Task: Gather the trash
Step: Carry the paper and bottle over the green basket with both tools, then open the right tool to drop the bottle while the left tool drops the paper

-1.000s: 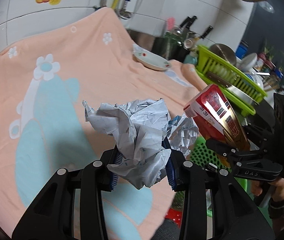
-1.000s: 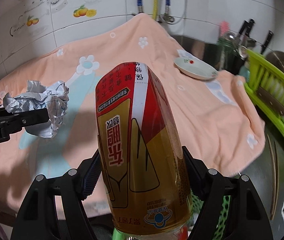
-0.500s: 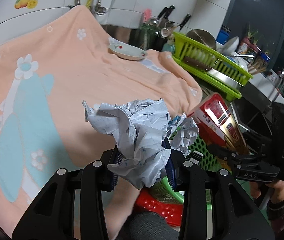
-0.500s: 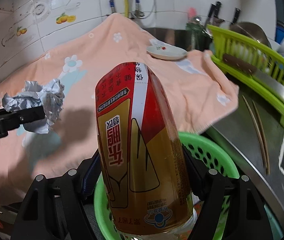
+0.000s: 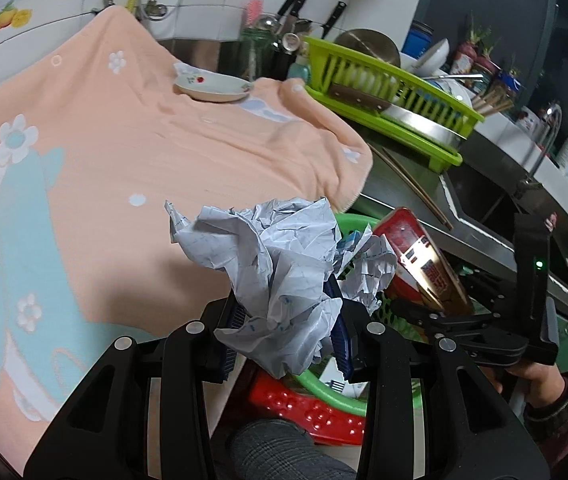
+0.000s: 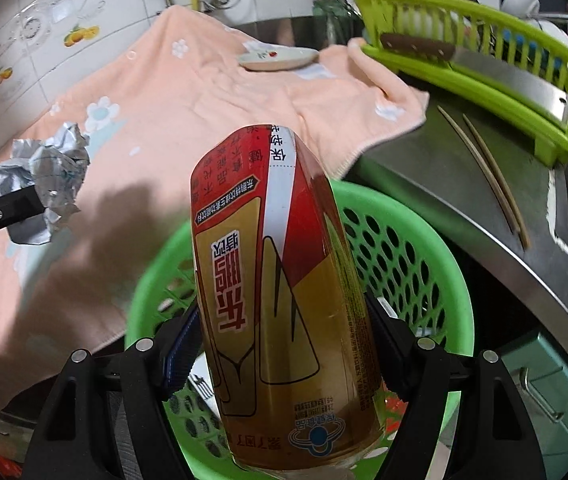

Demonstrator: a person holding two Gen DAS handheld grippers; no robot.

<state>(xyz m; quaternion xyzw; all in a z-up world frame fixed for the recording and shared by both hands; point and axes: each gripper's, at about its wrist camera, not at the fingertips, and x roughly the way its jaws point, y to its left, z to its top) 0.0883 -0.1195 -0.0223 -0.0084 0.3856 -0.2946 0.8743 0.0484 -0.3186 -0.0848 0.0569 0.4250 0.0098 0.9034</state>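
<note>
**Both grippers loaded, basket below**

Nearest the lens in the left wrist view, the left gripper (image 5: 287, 332) is clamped on a crumpled paper wad (image 5: 280, 276) that fills the lower centre of the frame. The blue pads bite its lower part, and loose folds spill up and to the right. It looks nearly weightless and soft. It would crush further under pressure, and a fold could cling to a pad on release, so the dense core is the best place to hold.

In the right wrist view, the right gripper (image 6: 280, 344) is closed on a red-and-gold drink can (image 6: 276, 292) at centre frame, with the pads on opposite sides of its lower body. The can looks rigid but thin-walled, smooth and probably empty. A mid-body grip across the round wall suits it, though a hard squeeze would likely dent it and the glossy skin could slip.

Just behind and below the can sits the green perforated basket (image 6: 423, 248), its rim showing at centre right. In the left view it appears at lower centre, on something red. The can looks to be over its opening. The paper seems nearer the rim, though how far over is hard to tell.

Further off, the peach floral cloth (image 5: 144, 152) covers the counter at left, with a small plate (image 5: 214, 89) at upper centre. A lime dish rack (image 6: 483, 80) stands at upper right.
</note>
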